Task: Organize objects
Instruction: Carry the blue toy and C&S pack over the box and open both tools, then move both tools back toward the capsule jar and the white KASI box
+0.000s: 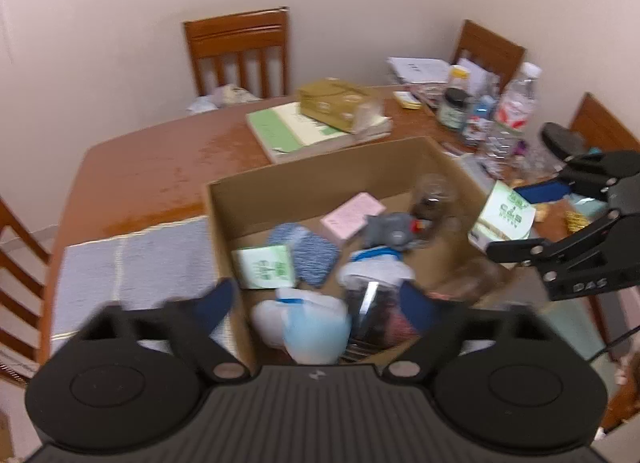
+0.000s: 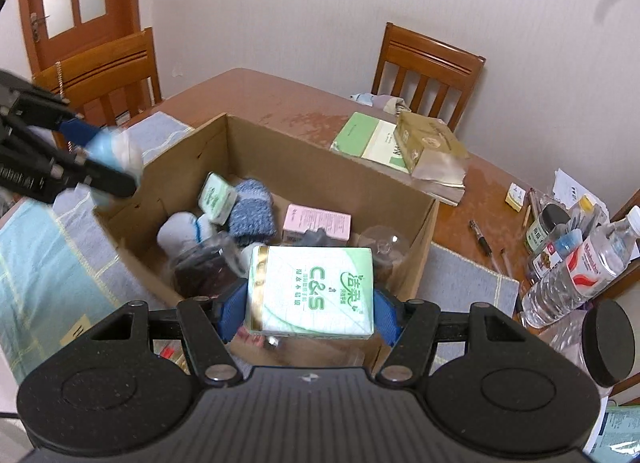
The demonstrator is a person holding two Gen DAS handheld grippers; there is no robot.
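Right tool (image 2: 310, 313): clamped on tissue pack (image 2: 311, 290), held above box (image 2: 420, 231) on bench (image 2: 280, 103). Left tool (image 1: 316, 303): spread wide over box, around pale-blue bundle (image 1: 308, 327); grip unclear.

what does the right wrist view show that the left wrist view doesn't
Only the right wrist view shows the wooden door and the printed face of the tissue pack clamped in the right claw. Only the left wrist view shows the left claw from behind, fingers wide apart. Both show the cardboard box, the pink box inside it and the water bottle.
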